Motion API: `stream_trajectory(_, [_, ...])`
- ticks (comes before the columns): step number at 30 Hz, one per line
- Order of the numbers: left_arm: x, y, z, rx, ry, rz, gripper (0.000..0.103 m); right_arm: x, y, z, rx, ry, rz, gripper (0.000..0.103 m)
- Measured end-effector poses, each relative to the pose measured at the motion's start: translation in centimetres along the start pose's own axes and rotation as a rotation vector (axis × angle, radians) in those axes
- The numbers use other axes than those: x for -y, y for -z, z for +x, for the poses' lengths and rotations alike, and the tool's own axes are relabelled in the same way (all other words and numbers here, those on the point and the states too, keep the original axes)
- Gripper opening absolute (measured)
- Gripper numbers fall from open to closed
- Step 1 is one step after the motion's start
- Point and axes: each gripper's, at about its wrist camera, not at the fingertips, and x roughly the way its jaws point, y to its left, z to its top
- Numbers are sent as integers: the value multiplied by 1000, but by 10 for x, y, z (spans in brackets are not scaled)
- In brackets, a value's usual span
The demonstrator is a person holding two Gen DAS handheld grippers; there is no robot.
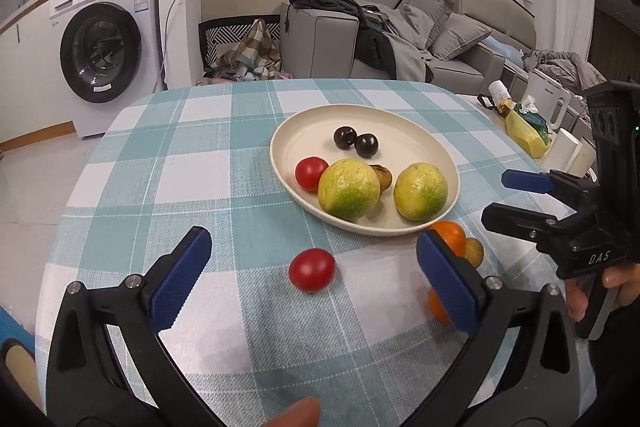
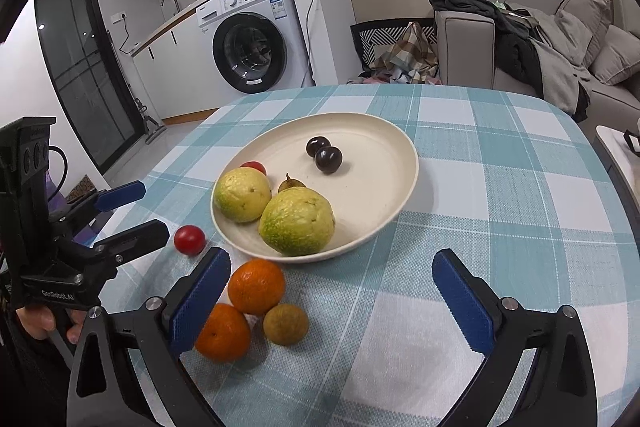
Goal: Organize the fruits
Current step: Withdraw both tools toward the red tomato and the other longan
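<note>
Between left jaws, loose tomato [image 1: 311, 270], untouched

The far half of the plate [image 2: 384, 147] is being left free beside two dark fruits [image 2: 325, 154]. Its near rim is being blocked by two oranges [image 2: 256, 285] and a tomato [image 2: 189, 239].

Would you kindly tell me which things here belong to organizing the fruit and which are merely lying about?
Job:
cream round plate
red cherry tomato on the cloth
two oranges
small brown round fruit

Lying about:
white washing machine
grey sofa
yellow packet
</note>
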Motion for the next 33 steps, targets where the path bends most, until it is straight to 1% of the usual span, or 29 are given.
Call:
stream_trajectory(5, [-3, 6, 3, -17, 6, -10, 102, 0, 5, 4, -18, 5, -7, 103])
stream_trajectory(9, [-1, 9, 8, -33, 1, 4, 102, -4, 9, 5, -35, 17, -39, 103])
stream_trajectory(19, [0, 11, 15, -62, 4, 4, 102, -6, 17, 7, -103, 27, -91, 103])
stream_trajectory(28, [-2, 11, 21, -77, 1, 6, 102, 1, 21, 8, -148, 15, -85, 102])
stream_trajectory(33, [-1, 11, 22, -81, 0, 3, 102, -5, 24, 13, -164, 15, -111, 99])
